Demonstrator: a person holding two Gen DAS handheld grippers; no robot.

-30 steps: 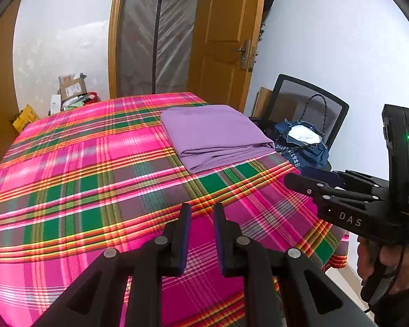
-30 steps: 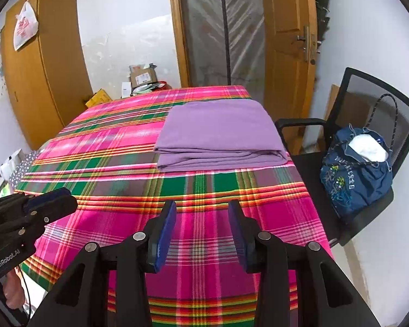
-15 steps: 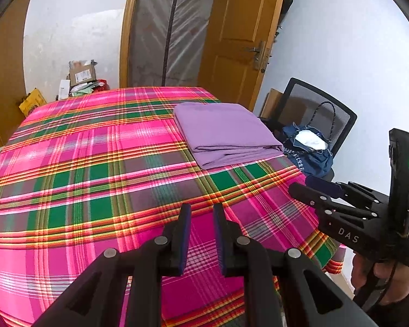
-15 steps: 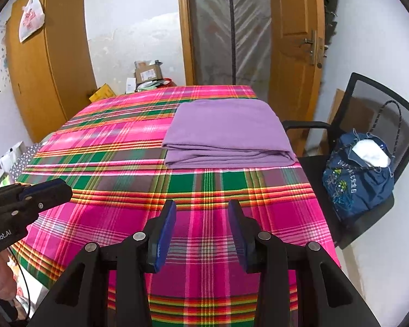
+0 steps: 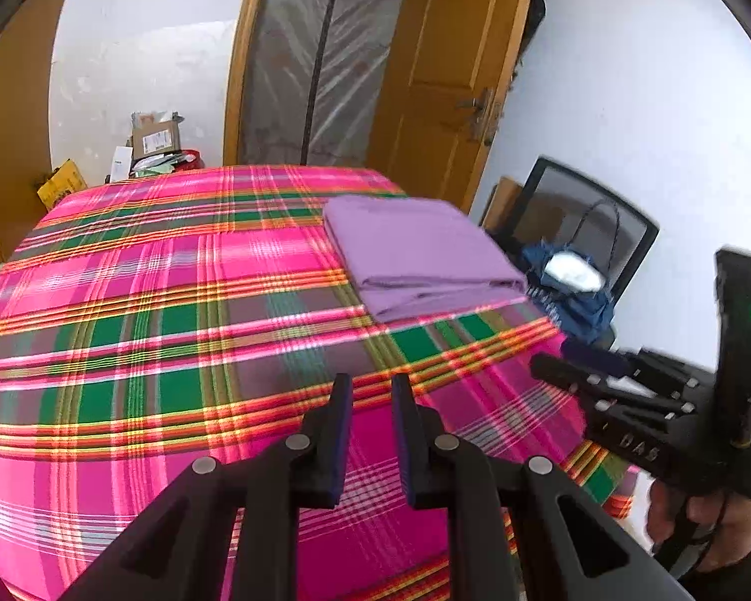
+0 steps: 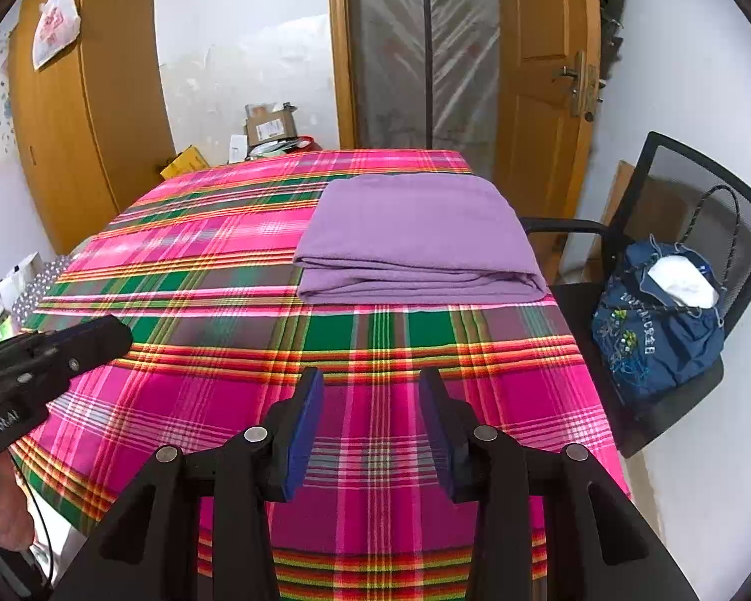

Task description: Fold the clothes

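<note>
A purple cloth (image 5: 415,250) (image 6: 415,235) lies folded into a flat rectangle at the far right of the table, on a pink and green plaid tablecloth (image 5: 150,330) (image 6: 215,270). My left gripper (image 5: 370,385) hovers over the near part of the table, its jaws a narrow gap apart with nothing between them. My right gripper (image 6: 372,375) hangs over the near edge with its jaws wider apart and empty. Each gripper shows in the other's view: the right gripper (image 5: 566,358) at the right, the left gripper (image 6: 100,335) at the left. Both are well short of the cloth.
A black mesh chair (image 6: 701,190) with a blue drawstring bag (image 6: 656,330) stands right of the table. A wooden door (image 6: 540,75) is behind it, a wardrobe (image 6: 90,115) at the left, boxes (image 6: 270,125) past the far edge. A hand (image 5: 701,516) holds the right gripper.
The left wrist view has rolled a little, so the table looks more level. The cloth lies still, and both grippers keep the same gap.
</note>
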